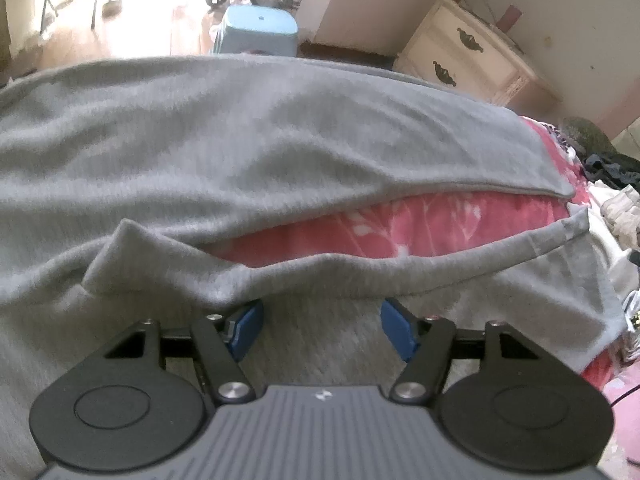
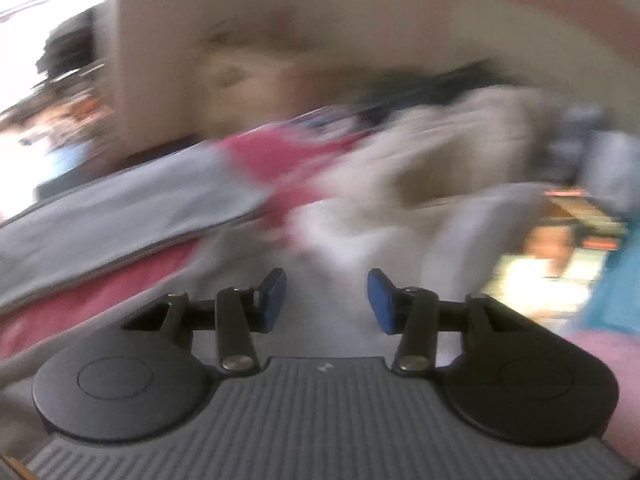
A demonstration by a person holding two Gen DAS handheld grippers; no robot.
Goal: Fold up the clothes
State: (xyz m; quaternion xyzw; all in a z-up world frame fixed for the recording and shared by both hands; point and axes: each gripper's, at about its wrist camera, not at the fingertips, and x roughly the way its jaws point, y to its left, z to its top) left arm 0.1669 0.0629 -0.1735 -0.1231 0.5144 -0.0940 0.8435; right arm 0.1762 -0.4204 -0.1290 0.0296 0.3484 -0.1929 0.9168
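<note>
The left gripper stands open above the grey garment, which lies lengthwise left to right on the pink blanket. The right gripper is open, holding nothing.

A bed is covered with a pink flowered blanket. A grey garment is spread flat on it, and pale clothes are piled at its right side.

Home bedroom: bedspread, nightstand.
</note>
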